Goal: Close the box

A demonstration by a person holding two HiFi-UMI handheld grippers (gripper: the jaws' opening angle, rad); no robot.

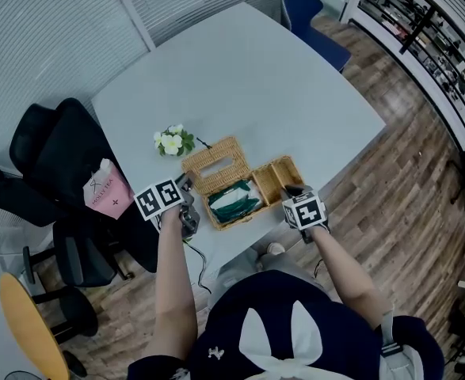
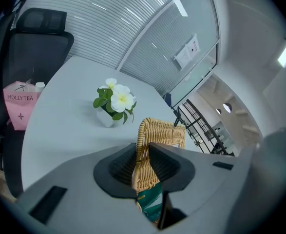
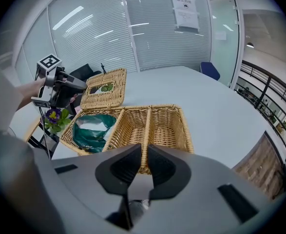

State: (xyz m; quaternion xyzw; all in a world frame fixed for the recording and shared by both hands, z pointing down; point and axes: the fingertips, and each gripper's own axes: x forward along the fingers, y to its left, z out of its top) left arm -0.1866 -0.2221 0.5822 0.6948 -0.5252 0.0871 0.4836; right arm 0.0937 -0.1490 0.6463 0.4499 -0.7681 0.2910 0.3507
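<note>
Box on table near edge w/ packet in left compt, lid behind it, flower pot far-left of lid, bag on chair left of table.

Rough woven wicker box (glossy green packet inside) on smooth matt table.

The desk lies bare beyond and to the right of the wicker box, leaving wide room to pass. On the left, the flower pot stands just beside the raised lid, which the left claw clamps, so the gap there is narrow. The right claw bites the box's near rim. A green packet fills the compartment by the lid. Chairs crowd the desk's left edge.
</note>
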